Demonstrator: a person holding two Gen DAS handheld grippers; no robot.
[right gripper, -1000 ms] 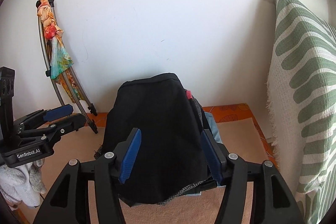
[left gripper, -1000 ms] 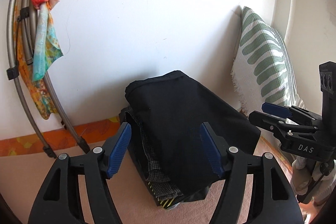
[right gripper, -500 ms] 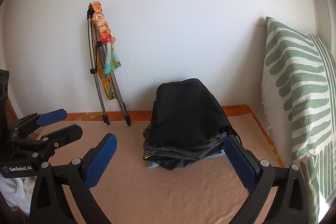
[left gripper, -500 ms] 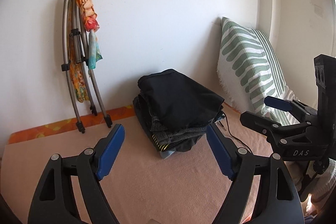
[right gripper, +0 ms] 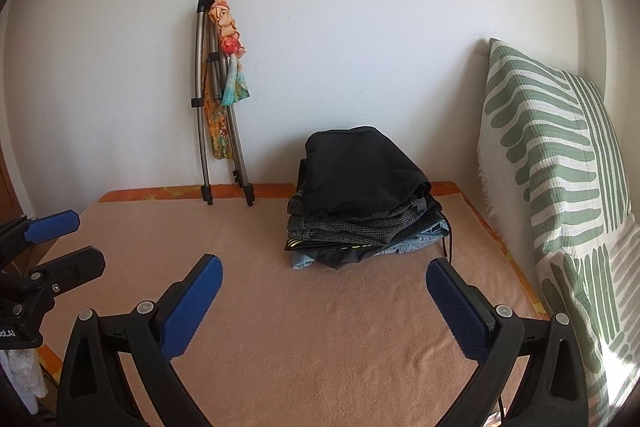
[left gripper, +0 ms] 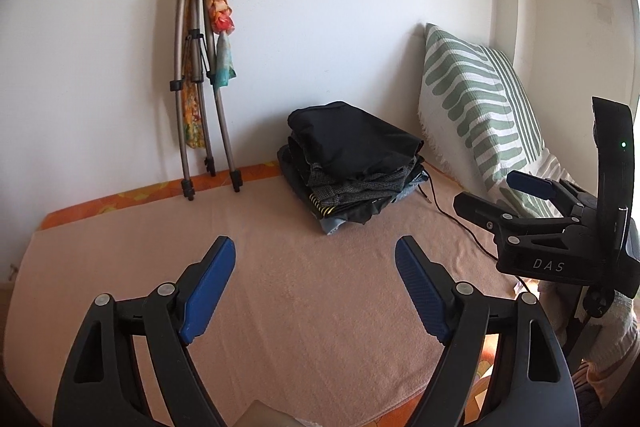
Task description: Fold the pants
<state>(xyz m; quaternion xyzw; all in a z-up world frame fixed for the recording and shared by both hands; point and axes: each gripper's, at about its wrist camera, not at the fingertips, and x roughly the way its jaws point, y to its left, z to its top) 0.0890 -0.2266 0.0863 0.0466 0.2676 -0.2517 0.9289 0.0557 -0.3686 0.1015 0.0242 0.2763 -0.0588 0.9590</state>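
Black folded pants (left gripper: 352,143) (right gripper: 360,167) lie on top of a stack of folded clothes (left gripper: 352,195) (right gripper: 360,231) at the far side of a pink blanket (left gripper: 320,307) (right gripper: 320,327), near the wall. My left gripper (left gripper: 314,245) is open over the blanket, well short of the stack, with nothing between its blue pads. My right gripper (right gripper: 324,263) is open wide and also holds nothing. Each gripper shows in the other's view: the right gripper (left gripper: 488,190) at the right edge, the left gripper (right gripper: 84,237) at the left edge.
A green-striped white pillow (left gripper: 472,115) (right gripper: 552,155) leans on the wall right of the stack. A folded metal frame with a colourful scarf (left gripper: 200,67) (right gripper: 218,83) stands against the wall on the left. A black cable (left gripper: 452,219) runs across the blanket beside the pillow.
Both grippers have let go of the black pants on top of the stack, opened, and drawn back from it across the blanket. The stack now sits far off.
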